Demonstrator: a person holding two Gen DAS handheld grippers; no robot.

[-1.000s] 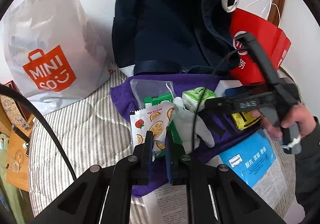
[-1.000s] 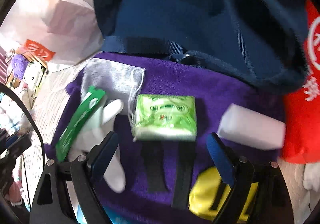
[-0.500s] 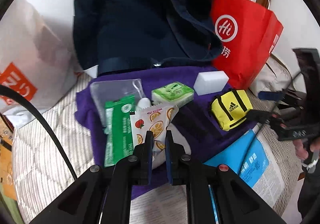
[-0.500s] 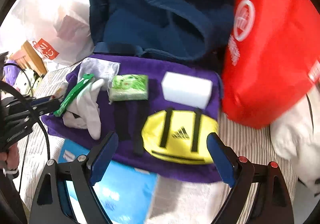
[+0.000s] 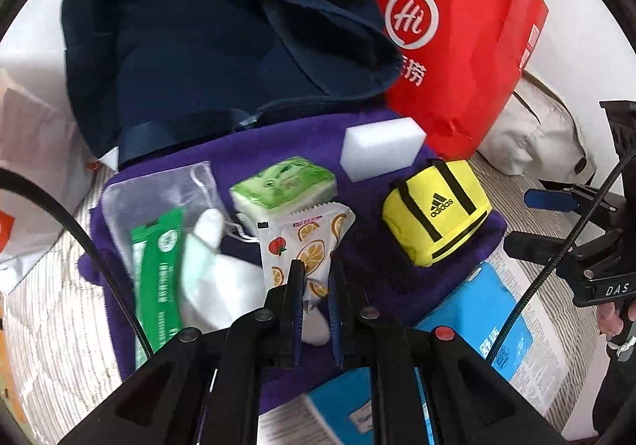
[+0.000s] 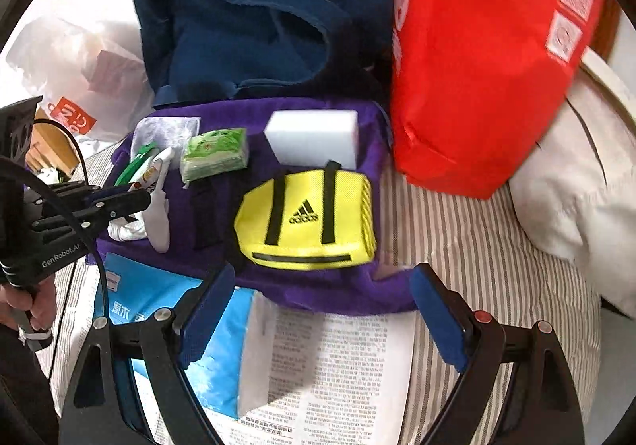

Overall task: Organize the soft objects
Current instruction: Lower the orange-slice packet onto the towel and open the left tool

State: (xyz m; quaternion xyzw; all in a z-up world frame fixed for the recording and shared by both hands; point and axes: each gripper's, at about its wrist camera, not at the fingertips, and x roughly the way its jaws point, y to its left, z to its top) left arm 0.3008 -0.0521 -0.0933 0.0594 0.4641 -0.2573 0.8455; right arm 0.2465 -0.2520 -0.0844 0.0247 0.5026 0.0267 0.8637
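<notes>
Left tongs (image 5: pixel 316 278) are pinched narrow on the lower end of the fruit-print sachet (image 5: pixel 308 236), holding it up over the purple towel (image 5: pixel 278 143) with the orange slices and a little tomato facing the camera. Right tongs (image 6: pixel 318 286) hang wide, nothing between the blue pads, poised just this side of the yellow Adidas pouch (image 6: pixel 308 220) and not touching it.

So where does the sorting stand? Early, by my reading. Nearly everything is out on the towel, which lies on the striped bed (image 6: pixel 457 230): the green tissue pack (image 5: pixel 284 182) towards the middle, the white sponge block (image 5: pixel 381 153) beyond it near the red shopping bag (image 5: pixel 457 47), the yellow pouch to the right, a white glove (image 5: pixel 214 270) and a green sachet (image 5: pixel 157 266) to the left, partly over a clear drawstring bag (image 5: pixel 159 190). None of it looks packed away yet.

The navy backpack (image 5: pixel 190 31) slumps right behind the towel (whether its mouth is open, I cannot tell from here), and it, or one of the bags, looks the likely destination. A blue-labelled packet (image 6: pixel 159 310) sits under the towel's near edge.

One item in hand, then, with a fair spread left: tissues, sponge, pouch, glove and green sachet all waiting their turn. The free right tongs seem best placed for the pouch.
</notes>
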